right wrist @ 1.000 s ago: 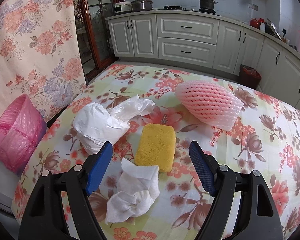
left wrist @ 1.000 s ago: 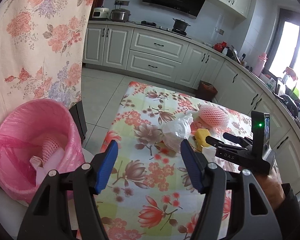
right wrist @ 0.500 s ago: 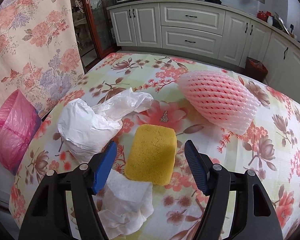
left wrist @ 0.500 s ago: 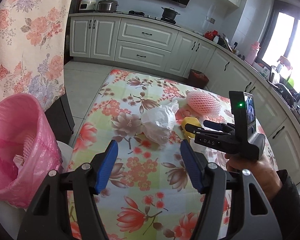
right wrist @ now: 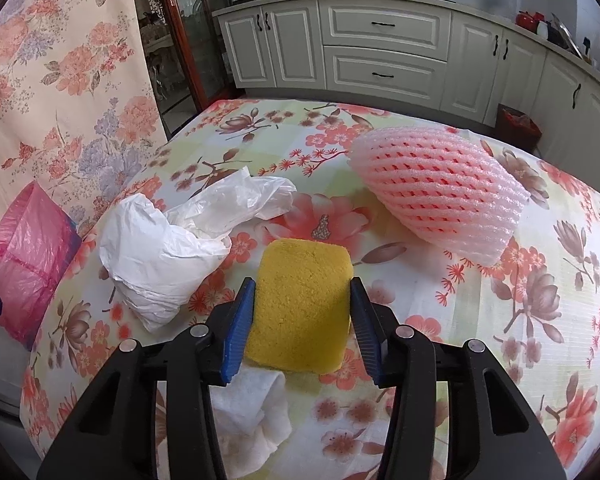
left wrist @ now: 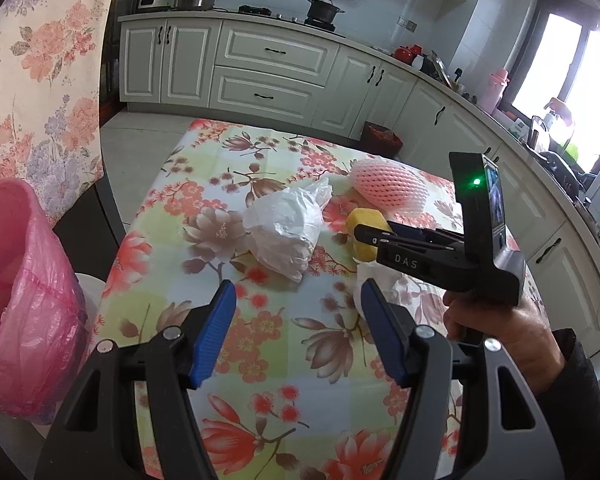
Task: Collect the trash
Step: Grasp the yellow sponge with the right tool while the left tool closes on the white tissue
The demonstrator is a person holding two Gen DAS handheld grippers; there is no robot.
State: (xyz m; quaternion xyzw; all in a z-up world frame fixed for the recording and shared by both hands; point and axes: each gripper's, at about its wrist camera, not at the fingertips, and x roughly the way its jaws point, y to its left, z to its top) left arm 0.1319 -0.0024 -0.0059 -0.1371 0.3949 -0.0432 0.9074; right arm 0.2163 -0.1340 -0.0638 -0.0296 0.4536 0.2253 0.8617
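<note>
**Right gripper astride yellow sponge; left gripper spread over the cloth**

Right wrist view, nearest first. The right gripper (right wrist: 302, 320) has its blue pads on either side of the yellow sponge (right wrist: 300, 304), both at or just beside its flanks; whether they press it cannot be told. A crumpled white tissue (right wrist: 252, 412) lies under the near end of the sponge, at 7 o'clock from it. The sponge rests on the floral tablecloth (right wrist: 500, 320). At 10 o'clock from the sponge sits a crumpled white plastic bag (right wrist: 168, 248), near but apart from it. At 1 o'clock lies the pink foam fruit net (right wrist: 440, 200), also apart. The pink-lined trash bin (right wrist: 20, 256) shows at 9 o'clock, beyond the table edge.

Left wrist view. The left gripper (left wrist: 296, 332) hangs above the cloth with fingers spread wide, nothing between them. The bin stands at 9 o'clock from it, off the table. The right gripper shows at 2 o'clock, its tips at the sponge. White kitchen cabinets (left wrist: 268, 76) close the background.
</note>
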